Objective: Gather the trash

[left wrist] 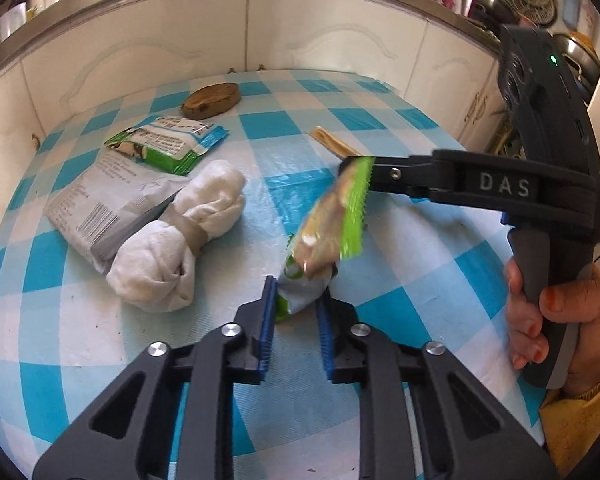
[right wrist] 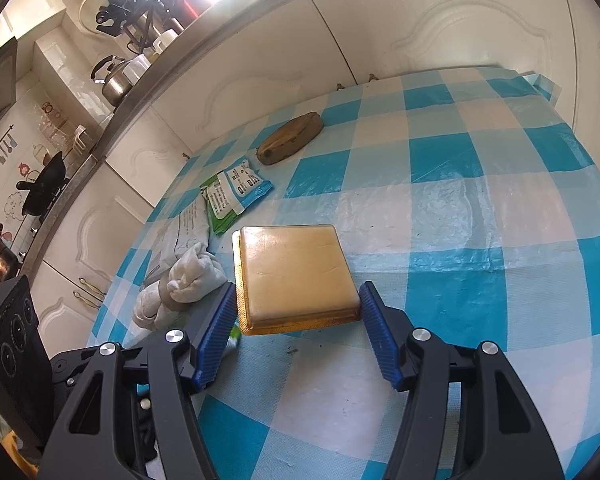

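Note:
A crumpled green and white snack wrapper point(left wrist: 324, 236) stands up off the checked tablecloth point(left wrist: 400, 280). My left gripper point(left wrist: 297, 291) is shut on its lower end, both blue pads against the foil. In the right wrist view my right gripper point(right wrist: 296, 292) is shut on a flat yellow square tray point(right wrist: 296, 272), held by its two sides a little above the cloth. From the left wrist view the right gripper point(left wrist: 360, 166) reaches in from the right just behind the wrapper's top, and the yellow tray point(left wrist: 332, 141) shows edge-on. A hand point(left wrist: 540, 320) holds that gripper's handle.
A knotted white cloth bundle point(left wrist: 180, 240) lies left of the wrapper, on a white barcoded packet point(left wrist: 96, 204). Behind are a green and blue packet point(left wrist: 168, 140) and a brown oval wooden piece point(left wrist: 212, 100). White cabinet doors point(left wrist: 140, 48) stand along the table's far edge.

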`<state>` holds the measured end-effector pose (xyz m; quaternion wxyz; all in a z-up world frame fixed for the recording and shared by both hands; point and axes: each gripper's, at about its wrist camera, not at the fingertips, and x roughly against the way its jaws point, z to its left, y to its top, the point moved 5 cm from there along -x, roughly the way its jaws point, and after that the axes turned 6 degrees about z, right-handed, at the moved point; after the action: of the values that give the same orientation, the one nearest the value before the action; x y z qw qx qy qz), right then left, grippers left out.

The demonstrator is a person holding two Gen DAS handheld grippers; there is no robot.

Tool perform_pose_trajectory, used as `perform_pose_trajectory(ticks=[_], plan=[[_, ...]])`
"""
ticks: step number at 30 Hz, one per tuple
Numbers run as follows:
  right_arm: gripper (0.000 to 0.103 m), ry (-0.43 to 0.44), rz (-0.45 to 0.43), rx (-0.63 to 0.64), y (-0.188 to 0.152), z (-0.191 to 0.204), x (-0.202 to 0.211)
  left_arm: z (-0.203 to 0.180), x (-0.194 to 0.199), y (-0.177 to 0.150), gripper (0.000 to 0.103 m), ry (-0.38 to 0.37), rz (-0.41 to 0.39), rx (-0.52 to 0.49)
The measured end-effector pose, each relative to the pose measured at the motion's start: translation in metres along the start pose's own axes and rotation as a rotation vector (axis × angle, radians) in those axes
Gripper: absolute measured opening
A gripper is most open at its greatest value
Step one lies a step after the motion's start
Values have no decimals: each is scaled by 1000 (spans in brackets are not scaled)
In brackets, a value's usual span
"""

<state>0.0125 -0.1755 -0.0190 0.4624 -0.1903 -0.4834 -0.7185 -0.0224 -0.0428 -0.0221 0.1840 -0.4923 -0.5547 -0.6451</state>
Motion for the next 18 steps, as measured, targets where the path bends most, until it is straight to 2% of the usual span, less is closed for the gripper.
perform_pose_trajectory(ticks=[7,18], plan=[[63,-12,-3,2,0,1,0,11,6,-1,10,-6,-34,46],[63,-1,-13,5,-2,6,1,32,40,-18,8,-27,-87,112]])
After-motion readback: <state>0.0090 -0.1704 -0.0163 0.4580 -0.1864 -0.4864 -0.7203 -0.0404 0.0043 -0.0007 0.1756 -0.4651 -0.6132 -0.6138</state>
